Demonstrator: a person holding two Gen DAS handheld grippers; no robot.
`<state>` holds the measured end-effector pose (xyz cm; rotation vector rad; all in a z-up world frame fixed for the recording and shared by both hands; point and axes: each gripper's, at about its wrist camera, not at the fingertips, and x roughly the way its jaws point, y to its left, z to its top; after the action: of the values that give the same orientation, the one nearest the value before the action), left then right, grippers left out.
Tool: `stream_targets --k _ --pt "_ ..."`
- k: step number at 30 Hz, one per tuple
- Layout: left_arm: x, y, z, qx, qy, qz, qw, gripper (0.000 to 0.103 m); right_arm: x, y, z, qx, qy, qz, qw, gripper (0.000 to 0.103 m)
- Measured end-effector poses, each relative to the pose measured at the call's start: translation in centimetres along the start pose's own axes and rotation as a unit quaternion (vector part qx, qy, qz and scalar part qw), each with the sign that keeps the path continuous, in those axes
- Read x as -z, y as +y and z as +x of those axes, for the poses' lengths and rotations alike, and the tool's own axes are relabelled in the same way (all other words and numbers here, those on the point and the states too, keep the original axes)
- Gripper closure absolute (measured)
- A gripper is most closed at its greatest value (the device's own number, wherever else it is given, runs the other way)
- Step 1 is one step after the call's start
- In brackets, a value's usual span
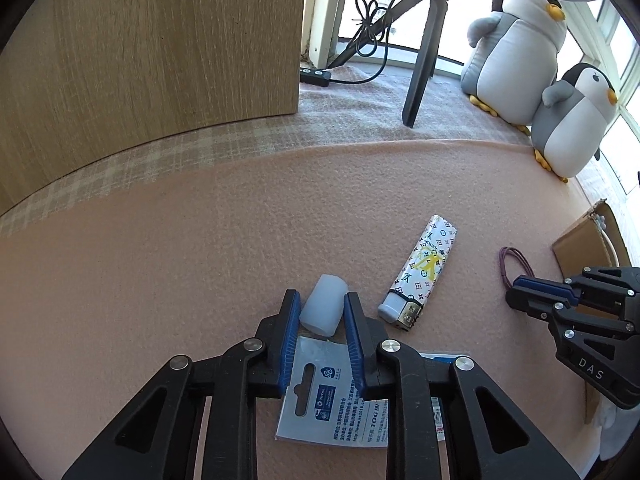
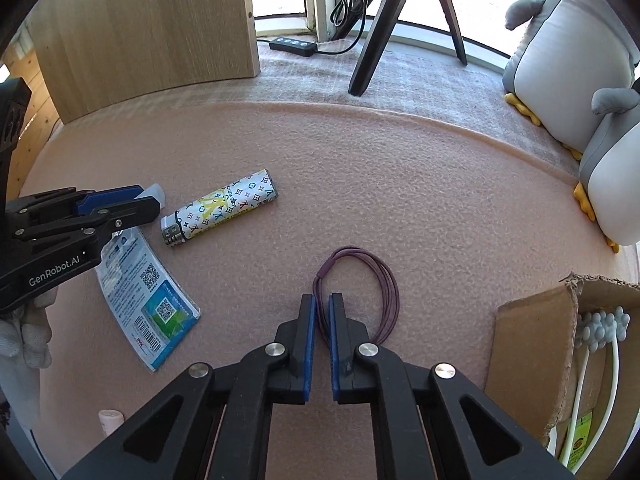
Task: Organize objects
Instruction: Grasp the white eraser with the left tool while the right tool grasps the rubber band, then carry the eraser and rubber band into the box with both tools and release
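A translucent white cap (image 1: 325, 312) lies on the pink mat (image 1: 160, 280), and my left gripper (image 1: 322, 303) is shut on it, a blue pad against each side. From the right wrist view the cap (image 2: 157, 193) pokes out past the left gripper (image 2: 146, 202). A thin purple hair tie (image 2: 394, 296) lies on the mat, and my right gripper (image 2: 322, 301) is shut on its left strand. The patterned lighter (image 1: 424, 268) lies between the two grippers. A printed package card (image 1: 332, 400) lies flat beneath the left fingers.
An open cardboard box (image 2: 532, 344) holding white and green items stands at the right. Two plush penguins (image 1: 516, 48) sit at the far right, near a tripod leg (image 1: 420, 64) and a power strip (image 2: 292, 46). A wooden cabinet (image 1: 160, 60) stands behind at the left.
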<state>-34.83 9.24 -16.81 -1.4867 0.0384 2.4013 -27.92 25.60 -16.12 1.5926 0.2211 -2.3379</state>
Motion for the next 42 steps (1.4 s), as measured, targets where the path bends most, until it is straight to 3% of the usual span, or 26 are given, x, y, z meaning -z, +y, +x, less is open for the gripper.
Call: stream_targets --k 8,17,23,33,42 --pt "0.5 0.7 -1.6 0.014 -0.01 -0.022 0.9996 0.085 0.9 -0.9 -2.0 -0.051 -0.01 0.034 0.998 0.101" --pt "2.2 1.1 -6.3 0.032 -0.042 -0.037 0.998 0.086 2.9 -1.7 -8.7 -0.114 -0.075 0.067 0.988 0.101" --pt "3.4 -0.7 -10.2 0.048 -0.069 -0.027 0.996 0.086 5.6 -3.1 -13.8 -0.116 -0.121 0.079 0.983 0.101" --pt "4.4 -10.3 -13.6 0.113 -0.093 0.018 0.9891 0.086 12.0 -9.1 -19.4 -0.069 -0.165 0.134 0.975 0.101" --pt "5.3 -22.2 -12.1 0.18 -0.071 0.075 0.9783 0.085 17.2 -13.6 -19.7 -0.039 -0.152 0.176 0.972 0.101"
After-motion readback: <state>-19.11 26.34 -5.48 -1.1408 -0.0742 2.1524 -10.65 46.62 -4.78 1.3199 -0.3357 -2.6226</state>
